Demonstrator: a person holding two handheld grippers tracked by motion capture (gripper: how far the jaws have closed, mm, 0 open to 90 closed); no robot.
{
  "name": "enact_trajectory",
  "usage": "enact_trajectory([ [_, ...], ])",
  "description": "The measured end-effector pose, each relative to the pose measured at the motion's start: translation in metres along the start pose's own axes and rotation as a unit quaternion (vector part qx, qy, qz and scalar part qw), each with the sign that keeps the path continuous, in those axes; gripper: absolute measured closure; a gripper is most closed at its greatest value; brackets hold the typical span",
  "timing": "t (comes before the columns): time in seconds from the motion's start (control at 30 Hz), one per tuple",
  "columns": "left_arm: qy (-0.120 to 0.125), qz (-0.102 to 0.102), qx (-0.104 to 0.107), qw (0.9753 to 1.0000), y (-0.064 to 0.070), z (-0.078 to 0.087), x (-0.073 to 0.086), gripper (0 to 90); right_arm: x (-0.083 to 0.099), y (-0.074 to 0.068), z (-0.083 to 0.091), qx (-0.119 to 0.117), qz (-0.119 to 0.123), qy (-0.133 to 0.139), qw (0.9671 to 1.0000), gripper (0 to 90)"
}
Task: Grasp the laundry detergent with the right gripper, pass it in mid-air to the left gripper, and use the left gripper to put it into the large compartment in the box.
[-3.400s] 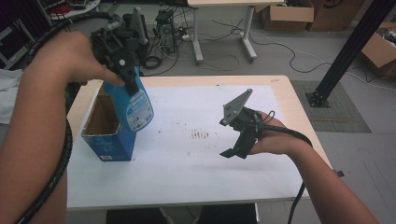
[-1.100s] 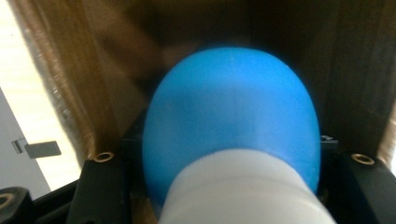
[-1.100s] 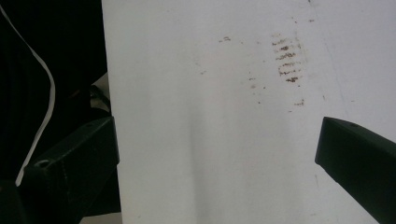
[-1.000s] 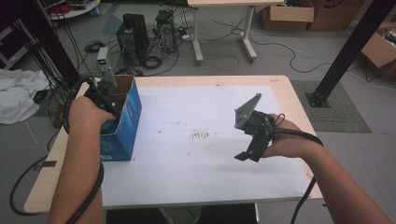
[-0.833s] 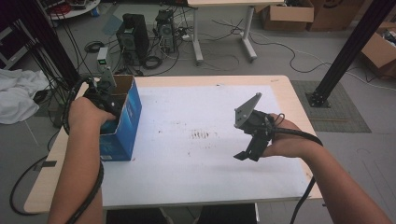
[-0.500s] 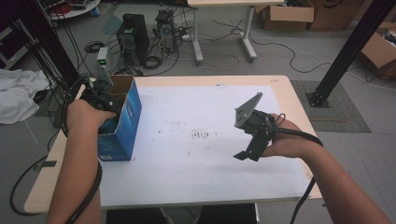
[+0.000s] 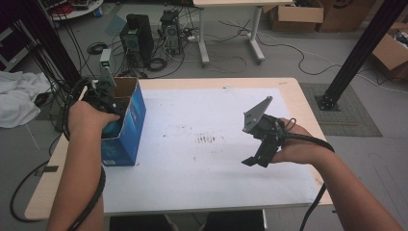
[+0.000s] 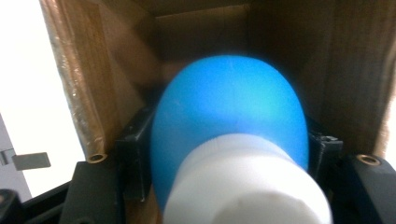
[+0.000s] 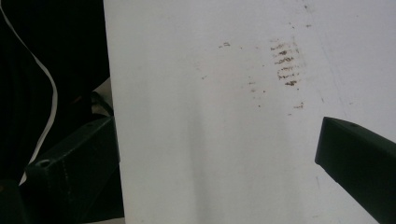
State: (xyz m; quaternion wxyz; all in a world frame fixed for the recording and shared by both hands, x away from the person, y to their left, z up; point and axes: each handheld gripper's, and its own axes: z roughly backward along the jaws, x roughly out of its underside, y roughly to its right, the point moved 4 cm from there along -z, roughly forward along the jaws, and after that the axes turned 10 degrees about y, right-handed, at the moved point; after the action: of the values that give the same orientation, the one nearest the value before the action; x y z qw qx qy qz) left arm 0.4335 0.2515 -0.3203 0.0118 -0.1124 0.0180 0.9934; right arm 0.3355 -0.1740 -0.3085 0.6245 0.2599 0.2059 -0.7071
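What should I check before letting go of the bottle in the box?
1. Bottle inside the box: ok, cardboard walls surround it in the left gripper view.
2. Left gripper grip: ok, jaws shut on the bottle's sides.
3. Bottle resting on the box floor: cannot tell, its base is hidden.
4. Box upright on the table: ok.
5. Right gripper out of the way: ok, open, apart from the box.
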Motion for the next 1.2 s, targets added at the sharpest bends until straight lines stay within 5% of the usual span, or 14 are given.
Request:
enact_trajectory([
  [0.87,0.014,-0.008,-0.031,0.9994,0.008,0.04,-0.002,20.9,0.003,-0.003,0.004,0.001,0.007,0.015,0.9999,0.0],
  [1.2,0.019,-0.028,-0.035,0.9988,0.011,0.056,0.001,17.8,0.0,-0.005,0.004,0.0,0.009,0.017,0.9998,0.0],
])
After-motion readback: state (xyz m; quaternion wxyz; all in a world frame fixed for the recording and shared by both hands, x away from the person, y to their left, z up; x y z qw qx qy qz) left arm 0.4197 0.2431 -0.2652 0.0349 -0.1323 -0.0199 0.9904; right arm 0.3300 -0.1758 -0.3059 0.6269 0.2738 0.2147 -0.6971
